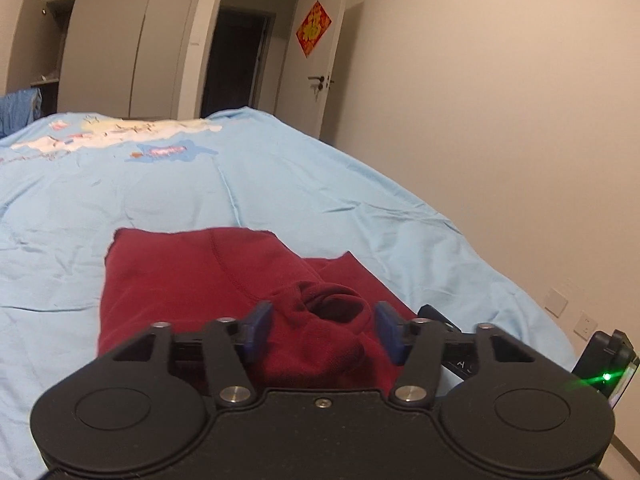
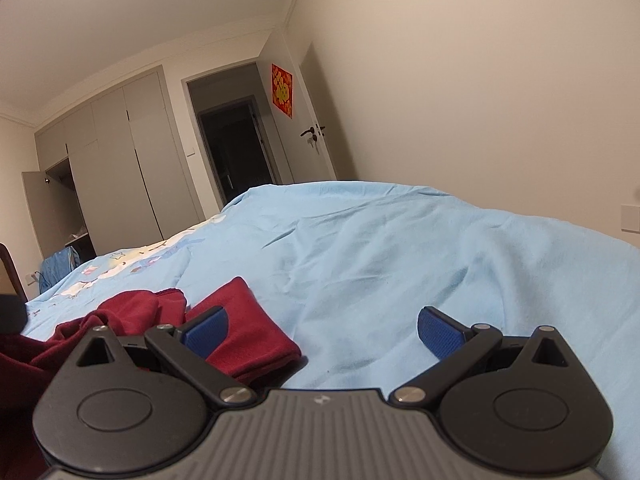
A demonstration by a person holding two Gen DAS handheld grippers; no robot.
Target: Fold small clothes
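While spread, jaws (maroon garment (image 1: 192, 276) between)

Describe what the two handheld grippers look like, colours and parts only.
The left gripper and right gripper share a build: a black body with two round discs, black linkage arms with silver pivot bolts, and blue textured finger pads. The left top plate is smooth black with one centre screw; the right top plate is grey and ribbed with a small white mark. No sleeves or cables show.
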